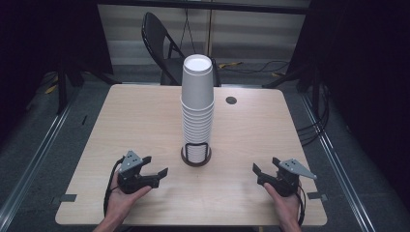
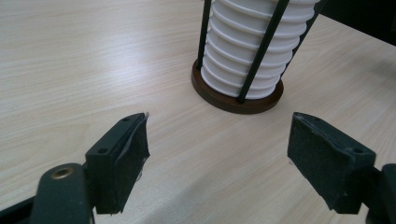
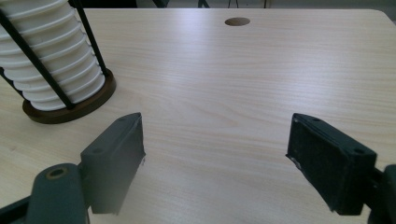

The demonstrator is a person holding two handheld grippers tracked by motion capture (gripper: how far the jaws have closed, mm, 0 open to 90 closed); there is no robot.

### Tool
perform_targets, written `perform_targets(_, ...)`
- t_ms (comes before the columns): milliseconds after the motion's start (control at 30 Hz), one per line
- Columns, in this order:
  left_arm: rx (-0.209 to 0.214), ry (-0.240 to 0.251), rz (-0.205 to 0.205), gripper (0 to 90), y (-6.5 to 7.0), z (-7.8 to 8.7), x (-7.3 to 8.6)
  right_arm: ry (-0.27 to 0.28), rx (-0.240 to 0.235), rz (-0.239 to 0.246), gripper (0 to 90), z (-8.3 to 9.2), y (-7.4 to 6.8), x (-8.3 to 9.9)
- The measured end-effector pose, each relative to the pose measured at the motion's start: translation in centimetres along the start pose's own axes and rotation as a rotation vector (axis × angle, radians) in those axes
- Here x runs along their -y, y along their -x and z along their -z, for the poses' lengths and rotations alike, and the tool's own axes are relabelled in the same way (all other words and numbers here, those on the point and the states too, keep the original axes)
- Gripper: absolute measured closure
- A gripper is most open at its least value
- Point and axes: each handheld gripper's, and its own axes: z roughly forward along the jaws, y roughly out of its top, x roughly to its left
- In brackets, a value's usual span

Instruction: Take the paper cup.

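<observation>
Cups [image 1: 197, 104] stand in one tall stack in a holder [image 1: 196, 156] near the middle of the table [image 1: 140, 121], a little toward the person's side. The holder is a round dark base with thin black uprights that cage the lowest cups; the top cup sits looser and higher than the rest, mouth up.

In the high view the left gripper [image 1: 157, 173] rests low over the near left part of the table, held in the person's left hand [image 1: 123, 195], jaws aimed toward the holder. They are spread wide with nothing between them. In the left gripper view bare wood lies between the jaws and the holder's base [image 2: 237, 93], which is near but apart from both pads.

The right gripper [image 1: 257, 172] sits near the front right, held in the right hand [image 1: 285, 203], jaws likewise released and holding nothing. In the right gripper view the holder [image 3: 70, 105] is off to the upper left, apart from the jaws, with open tabletop ahead as far as a small round hole [image 3: 237, 21] near the far edge.

Room for moving is wide on both sides of the stack: the tabletop is bare wood from the holder out to the left and right edges. Both hands come in over the near edge. Beyond the far edge a folding chair [image 1: 162, 43] stands close behind the stack, and dark floor surrounds the table.
</observation>
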Motion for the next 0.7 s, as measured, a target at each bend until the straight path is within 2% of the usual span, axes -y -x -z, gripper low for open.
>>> perform_targets(133, 0.006, 0.004, 0.007, 19.9, 0.1, 0.0, 0.0, 0.016, -0.014, -0.019, 18.4, 0.3, 0.0, 0.0)
perform_targets(300, 0.005, -0.013, 0.021, 19.7, 0.0, -0.4, 0.1, 0.019, -0.036, -0.014, 18.4, 0.5, -0.2, -0.3)
perform_targets(333, 0.005, -0.013, 0.021, 19.8, 0.0, -0.5, 0.1, 0.024, -0.052, -0.010, 18.3, 0.5, -0.4, -0.4)
perform_targets(500, 0.011, -0.016, 0.012, 19.4, 0.2, -0.8, 0.1, 0.024, -0.074, 0.015, 18.2, 0.7, -0.8, -0.9)
perform_targets(600, 0.019, -0.014, -0.001, 19.4, 0.4, -0.6, 0.2, 0.013, -0.078, 0.057, 16.8, 0.9, -1.2, -1.4)
perform_targets(700, 0.023, -0.005, -0.002, 19.4, 0.4, -0.4, 0.2, 0.022, -0.096, 0.050, 16.8, 1.1, -1.3, -2.0)
